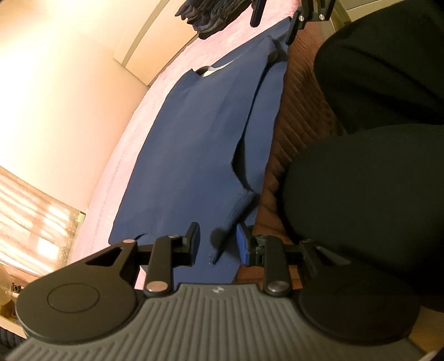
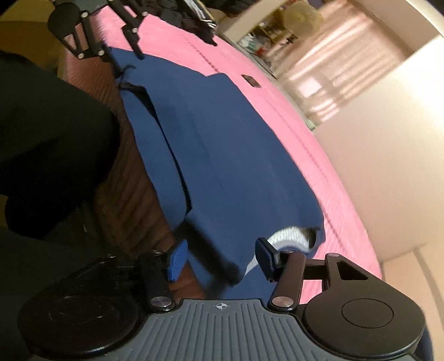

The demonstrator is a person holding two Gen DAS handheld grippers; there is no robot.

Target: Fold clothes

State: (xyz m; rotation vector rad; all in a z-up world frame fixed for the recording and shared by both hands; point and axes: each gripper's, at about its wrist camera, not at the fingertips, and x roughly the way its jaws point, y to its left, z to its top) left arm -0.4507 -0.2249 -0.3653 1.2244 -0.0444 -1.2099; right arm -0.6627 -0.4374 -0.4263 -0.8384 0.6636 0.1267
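Left wrist view: navy blue knit sweater [image 1: 194,144] with a white swoosh logo [image 1: 219,68] lies flat on a pink bedspread [image 1: 133,133], stretching ahead of the left gripper [image 1: 217,244] toward the far end. Long edge on the gripper's right is folded over into a narrow flap [image 1: 260,122], which hangs near the brown ribbed bed edge [image 1: 299,111]. Sweater hem sits directly between and ahead of the fingers; a cloth ridge rises in the gap. Left gripper jaws stand partly apart, blue pad [image 1: 242,244] on the right finger, black finger on the left; cannot tell whether the pads press on the cloth. Gripper tilts downward over the hem. Far ahead, the right gripper [image 1: 274,19] shows at the sweater's other end, beside a dark clothes pile [image 1: 211,14]. Person's black-clad legs [image 1: 374,138] fill the right side.

Right wrist view: same sweater [image 2: 236,155] runs ahead of the right gripper [image 2: 219,257]; white ribbed collar lining [image 2: 291,236] just ahead of its right finger. Folded flap [image 2: 163,144] lies to the left of the body. Jaws are apart, cloth between them, pads not pressing it. Gripper angled down, frame slightly blurred. Left gripper [image 2: 122,50] is far ahead at the hem. Pink bedspread [image 2: 305,133] extends right.
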